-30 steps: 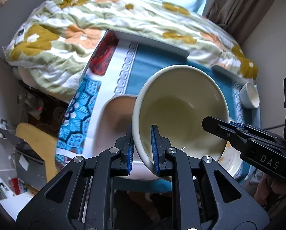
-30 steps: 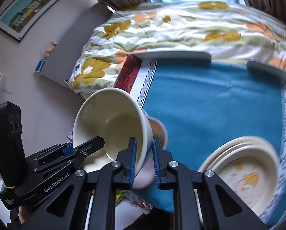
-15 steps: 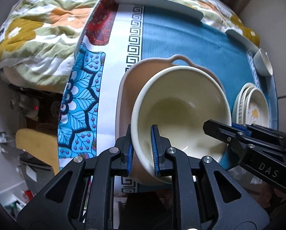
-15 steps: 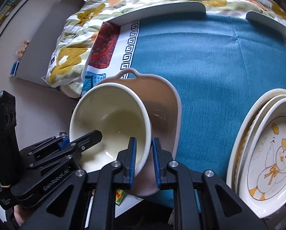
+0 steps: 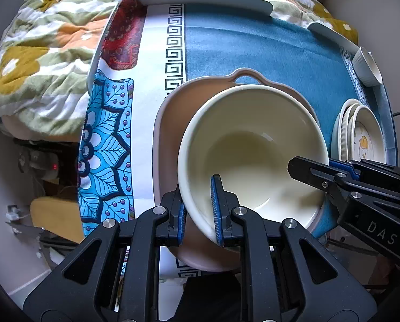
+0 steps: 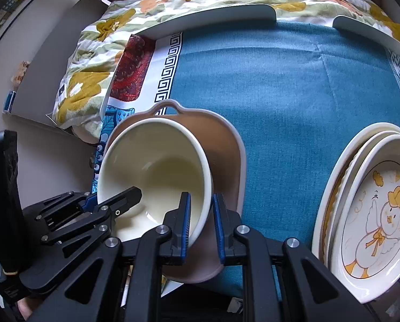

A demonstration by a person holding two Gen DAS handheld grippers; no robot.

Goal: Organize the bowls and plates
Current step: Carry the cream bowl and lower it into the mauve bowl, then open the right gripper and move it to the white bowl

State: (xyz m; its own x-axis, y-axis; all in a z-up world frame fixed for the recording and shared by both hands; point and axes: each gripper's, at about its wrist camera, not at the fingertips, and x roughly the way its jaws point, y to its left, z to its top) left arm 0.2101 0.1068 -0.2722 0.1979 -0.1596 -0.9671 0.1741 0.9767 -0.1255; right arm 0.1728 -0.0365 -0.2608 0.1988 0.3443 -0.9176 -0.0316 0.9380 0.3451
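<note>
A large cream bowl (image 5: 253,145) sits inside a pinkish-beige handled dish (image 5: 167,123) on the blue tablecloth. My left gripper (image 5: 198,209) is shut on the bowl's near-left rim. My right gripper (image 6: 202,214) straddles the bowl's right rim with its fingers slightly apart; it also shows in the left wrist view (image 5: 331,171). The bowl (image 6: 151,166) and dish (image 6: 226,155) show in the right wrist view, where the left gripper (image 6: 111,206) reaches in from the left. A stack of plates (image 6: 366,209), the top one with a duck picture, lies to the right.
A small white ribbed cup (image 5: 367,67) stands at the far right edge. White tray rails (image 6: 216,16) border the back of the cloth. A floral quilt (image 5: 47,43) lies behind and to the left. The table edge drops off at the left.
Both grippers lowered the cream bowl from the air into the handled dish. The right gripper's fingers have eased apart on the rim.
</note>
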